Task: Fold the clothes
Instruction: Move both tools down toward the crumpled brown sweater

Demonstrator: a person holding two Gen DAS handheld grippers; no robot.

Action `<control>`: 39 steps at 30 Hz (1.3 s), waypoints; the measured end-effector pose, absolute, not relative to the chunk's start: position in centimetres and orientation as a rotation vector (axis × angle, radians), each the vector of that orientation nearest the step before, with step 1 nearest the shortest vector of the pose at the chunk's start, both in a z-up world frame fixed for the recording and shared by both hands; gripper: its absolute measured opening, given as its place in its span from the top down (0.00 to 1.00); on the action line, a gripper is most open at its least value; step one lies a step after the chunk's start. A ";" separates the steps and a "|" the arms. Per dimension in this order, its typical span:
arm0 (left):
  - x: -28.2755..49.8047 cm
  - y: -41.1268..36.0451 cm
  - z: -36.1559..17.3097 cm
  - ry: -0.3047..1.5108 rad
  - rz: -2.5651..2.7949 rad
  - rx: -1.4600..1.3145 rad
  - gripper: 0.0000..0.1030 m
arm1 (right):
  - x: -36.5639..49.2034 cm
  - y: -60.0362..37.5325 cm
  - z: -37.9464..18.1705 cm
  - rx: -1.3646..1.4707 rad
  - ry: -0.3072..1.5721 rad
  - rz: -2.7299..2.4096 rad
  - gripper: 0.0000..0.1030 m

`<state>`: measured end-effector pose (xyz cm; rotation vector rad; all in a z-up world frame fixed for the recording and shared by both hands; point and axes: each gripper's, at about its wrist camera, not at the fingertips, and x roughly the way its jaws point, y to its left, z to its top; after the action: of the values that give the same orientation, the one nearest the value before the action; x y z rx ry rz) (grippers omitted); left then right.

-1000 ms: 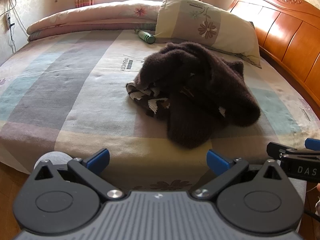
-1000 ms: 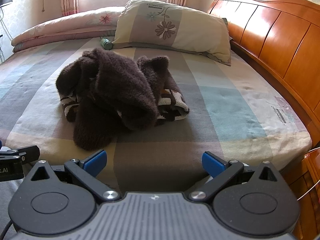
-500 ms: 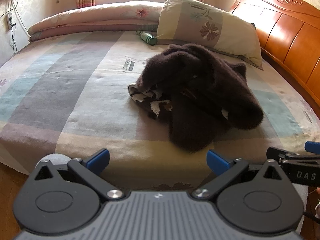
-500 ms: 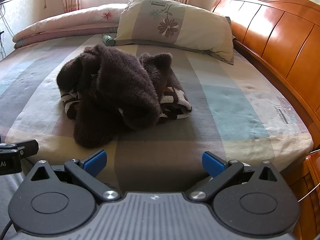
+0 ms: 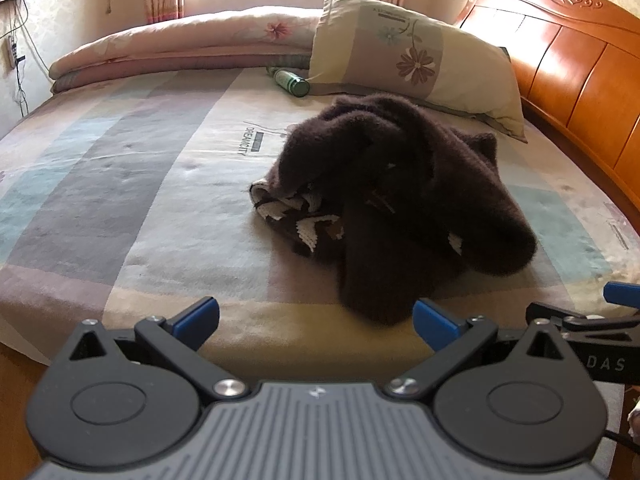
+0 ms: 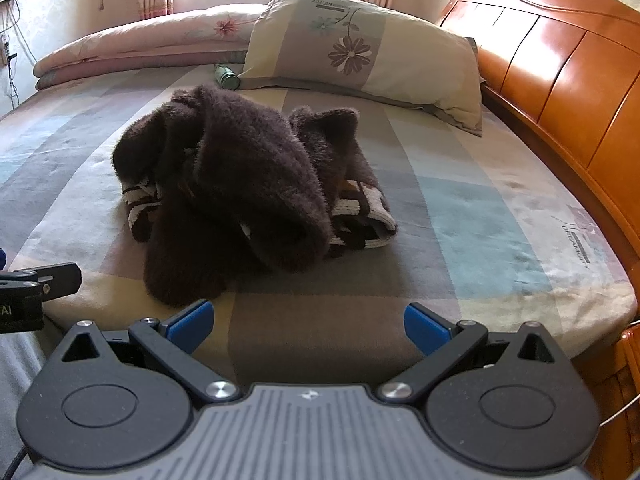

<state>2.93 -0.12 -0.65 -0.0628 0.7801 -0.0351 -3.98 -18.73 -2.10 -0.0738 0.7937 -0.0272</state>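
Observation:
A crumpled dark brown fuzzy garment [image 5: 404, 196] with a brown-and-white patterned knit edge lies in a heap on the bed, seen from the other side as the same garment [image 6: 240, 188]. My left gripper [image 5: 316, 322] is open just short of the heap's near end, at the bed's front edge, holding nothing. My right gripper [image 6: 306, 326] is open too, over the bed's near edge, to the right of the heap's hanging lobe. Each gripper's side shows in the other's view: the right gripper [image 5: 592, 328] and the left gripper [image 6: 36, 288].
The striped bed sheet [image 5: 132, 184] spreads wide to the left of the heap. A floral pillow [image 6: 360, 52] and a green bottle [image 5: 292, 82] lie behind it, a folded quilt [image 5: 180, 52] along the far side. An orange wooden headboard [image 6: 560, 92] borders the right.
Both grippers have moved forward, a little nearer to the garment. Both stay open. The garment has not moved.

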 end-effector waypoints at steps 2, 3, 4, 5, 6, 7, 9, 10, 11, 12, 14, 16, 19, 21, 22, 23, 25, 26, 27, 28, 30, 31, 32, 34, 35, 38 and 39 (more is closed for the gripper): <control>3.4 -0.3 -0.8 0.781 -0.037 -0.054 0.01 | -3.5 -18.8 -2.4 -0.075 0.799 -0.020 0.00; 3.7 -0.3 -0.9 0.782 -0.037 -0.051 0.01 | -3.2 -18.8 -2.5 -0.077 0.803 -0.015 0.00; 4.0 -0.3 -0.9 0.785 -0.039 -0.050 0.01 | -2.9 -18.8 -2.7 -0.080 0.808 -0.013 0.00; 4.4 -0.4 -1.0 0.790 -0.039 -0.050 0.01 | -2.5 -18.8 -2.8 -0.083 0.813 -0.012 0.00; 4.8 -0.4 -1.1 0.794 -0.040 -0.050 0.01 | -2.1 -18.8 -2.9 -0.086 0.816 -0.012 0.00; 5.1 -0.4 -1.2 0.799 -0.040 -0.050 0.01 | -1.7 -18.8 -3.0 -0.088 0.817 -0.012 0.00; 5.9 -0.4 -1.3 0.808 -0.040 -0.050 0.01 | -0.9 -18.8 -3.0 -0.091 0.819 -0.011 0.00; 6.3 -0.4 -1.3 0.811 -0.042 -0.050 0.01 | -0.4 -18.9 -3.0 -0.091 0.819 -0.011 0.00; 6.7 -0.4 -1.3 0.815 -0.045 -0.049 0.01 | 0.0 -18.9 -3.0 -0.091 0.819 -0.010 0.00; 7.1 -0.4 -1.3 0.817 -0.045 -0.048 0.01 | 0.5 -19.0 -3.0 -0.090 0.820 -0.010 0.00; 7.8 -0.5 -1.3 0.817 -0.046 -0.045 0.01 | 1.4 -19.1 -3.0 -0.088 0.821 -0.011 0.00; 8.4 -0.7 -1.2 0.817 -0.049 -0.038 0.01 | 2.4 -19.2 -3.4 -0.085 0.831 -0.007 0.00; 9.5 -1.0 -1.2 0.819 -0.057 -0.024 0.01 | 3.7 -19.3 -3.8 -0.083 0.843 0.001 0.00; 10.2 -1.1 -1.2 0.825 -0.059 -0.023 0.01 | 4.3 -19.2 -4.0 -0.088 0.842 0.008 0.00; 10.5 -1.2 -1.3 0.828 -0.060 -0.022 0.01 | 4.5 -19.2 -4.1 -0.091 0.841 0.013 0.00; 10.9 -1.3 -1.3 0.831 -0.060 -0.019 0.01 | 4.8 -19.2 -4.2 -0.096 0.840 0.017 0.00; 11.5 -1.4 -1.4 0.837 -0.062 -0.014 0.01 | 5.3 -19.1 -4.4 -0.112 0.842 0.024 0.00; 11.9 -1.5 -1.4 0.839 -0.064 -0.012 0.01 | 5.5 -19.1 -4.4 -0.117 0.841 0.026 0.00; 12.3 -1.6 -1.5 0.841 -0.067 -0.008 0.01 | 5.8 -19.1 -4.4 -0.121 0.840 0.029 0.00; 12.7 -1.7 -1.6 0.844 -0.069 -0.004 0.01 | 6.1 -19.1 -4.4 -0.125 0.838 0.031 0.00; 13.6 -2.0 -1.8 0.848 -0.077 0.012 0.01 | 6.8 -19.1 -4.6 -0.131 0.840 0.036 0.00; 14.0 -2.2 -1.9 0.849 -0.081 0.021 0.01 | 7.2 -19.1 -4.8 -0.134 0.841 0.038 0.00; 14.4 -2.4 -2.1 0.852 -0.084 0.027 0.01 | 7.5 -19.1 -4.9 -0.138 0.843 0.040 0.00; 15.2 -2.6 -2.5 0.856 -0.089 0.039 0.01 | 8.2 -19.1 -5.1 -0.144 0.845 0.044 0.00; 15.5 -2.7 -2.8 0.863 -0.094 0.040 0.01 | 8.5 -19.1 -5.3 -0.147 0.846 0.046 0.00; 16.2 -2.6 -3.5 0.878 -0.112 0.028 0.01 | 9.2 -19.4 -5.8 -0.136 0.855 0.066 0.00; 16.3 -2.5 -3.6 0.881 -0.112 0.023 0.01 | 9.3 -19.6 -6.0 -0.125 0.854 0.084 0.00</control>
<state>16.31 -2.54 -3.65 0.0234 0.8811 -0.1116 9.32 -19.63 -5.99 -0.1252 0.8544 0.0838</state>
